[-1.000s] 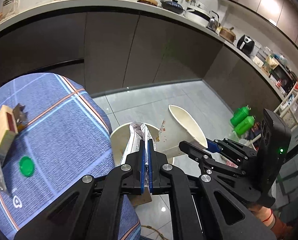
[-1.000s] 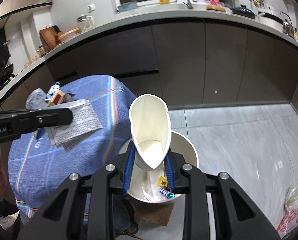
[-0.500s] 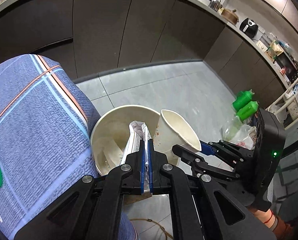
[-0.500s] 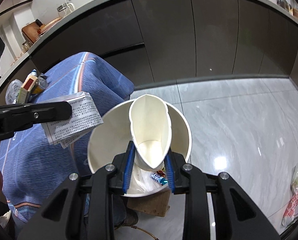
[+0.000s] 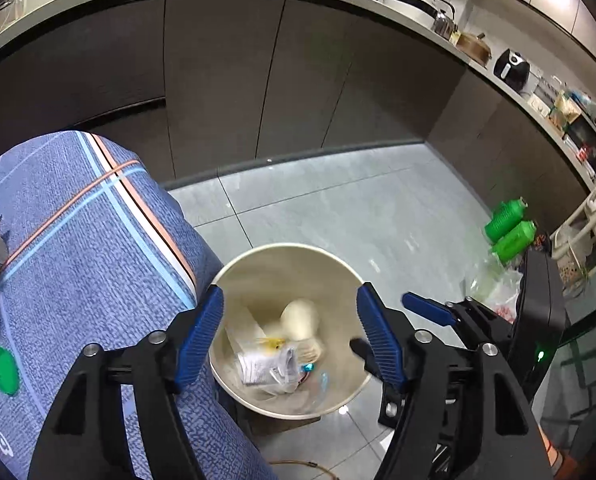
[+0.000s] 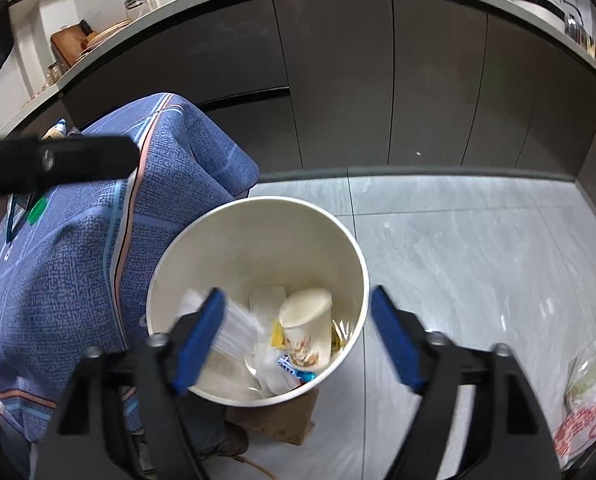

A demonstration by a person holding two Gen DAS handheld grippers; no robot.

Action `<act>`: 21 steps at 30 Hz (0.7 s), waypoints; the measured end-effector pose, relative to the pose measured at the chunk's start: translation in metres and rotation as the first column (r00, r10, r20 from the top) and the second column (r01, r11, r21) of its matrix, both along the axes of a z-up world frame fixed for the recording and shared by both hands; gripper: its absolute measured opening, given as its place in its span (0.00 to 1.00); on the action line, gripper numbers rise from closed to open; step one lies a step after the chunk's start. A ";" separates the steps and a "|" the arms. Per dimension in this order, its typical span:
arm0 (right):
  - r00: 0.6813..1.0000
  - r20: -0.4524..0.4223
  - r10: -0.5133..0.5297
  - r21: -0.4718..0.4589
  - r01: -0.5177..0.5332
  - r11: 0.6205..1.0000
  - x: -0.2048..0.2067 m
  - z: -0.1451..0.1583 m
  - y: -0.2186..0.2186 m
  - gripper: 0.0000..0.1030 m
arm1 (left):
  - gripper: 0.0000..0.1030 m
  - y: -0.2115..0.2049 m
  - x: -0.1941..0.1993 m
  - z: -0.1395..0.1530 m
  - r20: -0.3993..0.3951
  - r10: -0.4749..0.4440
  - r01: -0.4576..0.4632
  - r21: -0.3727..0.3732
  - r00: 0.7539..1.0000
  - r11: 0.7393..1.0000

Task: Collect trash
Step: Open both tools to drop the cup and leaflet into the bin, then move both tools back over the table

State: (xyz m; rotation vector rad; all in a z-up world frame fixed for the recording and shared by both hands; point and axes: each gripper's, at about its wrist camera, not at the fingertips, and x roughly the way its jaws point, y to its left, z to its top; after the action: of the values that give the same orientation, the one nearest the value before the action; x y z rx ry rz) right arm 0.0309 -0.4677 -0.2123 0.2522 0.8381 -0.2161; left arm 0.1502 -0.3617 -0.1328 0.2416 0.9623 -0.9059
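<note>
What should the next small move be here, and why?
Probably lift both grippers away from the bin and swing back to the blue tablecloth. The left gripper and right gripper have just been opening and hold nothing; the paper cup lies inside, while a green cap remains on the cloth.

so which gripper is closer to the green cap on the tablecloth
Left. The left gripper hangs over the bin right beside the table edge, with the green cap just off its left jaw. The right gripper is over the bin's far side.
</note>
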 end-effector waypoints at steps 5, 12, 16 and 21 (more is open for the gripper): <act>1.000 0.027 0.002 -0.016 -0.002 1.000 -0.005 0.005 0.000 0.97 | 0.92 0.008 -0.003 0.013 0.052 0.086 -0.083 -0.051 0.995 0.995; 0.999 0.034 0.013 -0.022 -0.013 1.000 -0.002 0.013 0.007 0.97 | 0.92 0.021 -0.004 0.019 0.060 0.099 -0.097 -0.040 0.993 0.994; 0.999 0.041 0.020 -0.022 -0.019 1.000 -0.004 0.021 0.011 0.97 | 0.92 0.032 -0.009 0.028 0.071 0.117 -0.113 -0.058 0.991 0.992; 0.997 0.066 0.027 -0.024 -0.026 0.999 -0.008 0.037 0.016 0.97 | 0.92 0.053 -0.010 0.045 0.071 0.162 -0.157 -0.077 0.984 0.985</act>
State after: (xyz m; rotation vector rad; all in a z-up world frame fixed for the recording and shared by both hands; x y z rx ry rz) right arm 0.0228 -0.4512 -0.1757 0.2252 0.7725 -0.1917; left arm 0.1401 -0.3089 -0.0882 0.1359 0.8632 -0.7767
